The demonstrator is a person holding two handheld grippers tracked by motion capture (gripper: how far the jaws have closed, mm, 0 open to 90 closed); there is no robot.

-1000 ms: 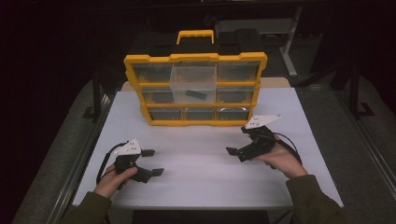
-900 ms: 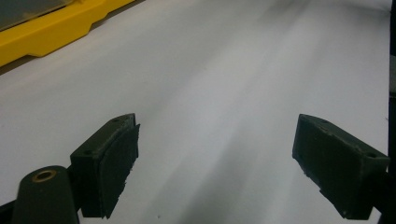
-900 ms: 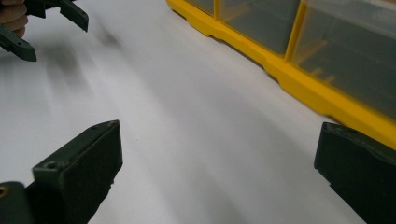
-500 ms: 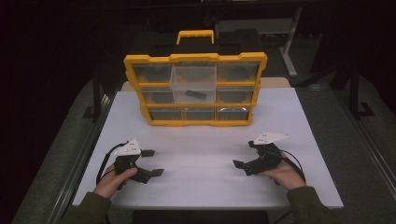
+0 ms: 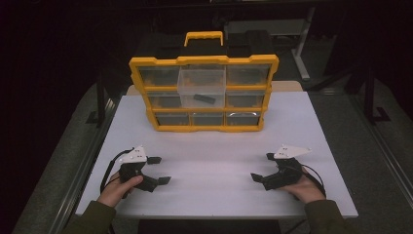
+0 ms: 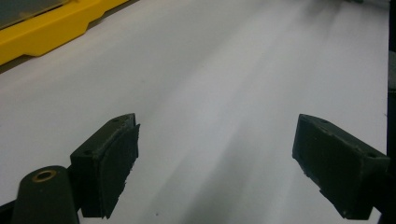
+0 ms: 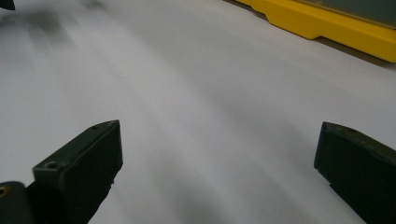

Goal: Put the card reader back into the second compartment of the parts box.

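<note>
Both grippers rested on the white surface point(image 5: 214, 146), jaws spread wide and empty: the left gripper point(image 5: 159, 170) near the left edge, the right gripper point(image 5: 262, 167) opposite. The yellow plastic organizer with clear drawers point(image 5: 204, 92) stood upright well beyond them, one upper-middle drawer pulled out.

Dim room, dark at every edge — only the white table point(image 5: 214, 146) is lit; gripper views soft, smeared toward the top.

The white worktop point(image 5: 214, 161) looks smooth and matt. The yellow plastic organiser box point(image 5: 203, 92) has a slight sheen, its clear plastic drawers point(image 5: 201, 87) glossy. Each black hand-held gripper point(image 5: 158, 170) point(image 5: 263, 166) carries matt, rubbery-looking pads point(image 6: 119, 163) with rough edges.
</note>
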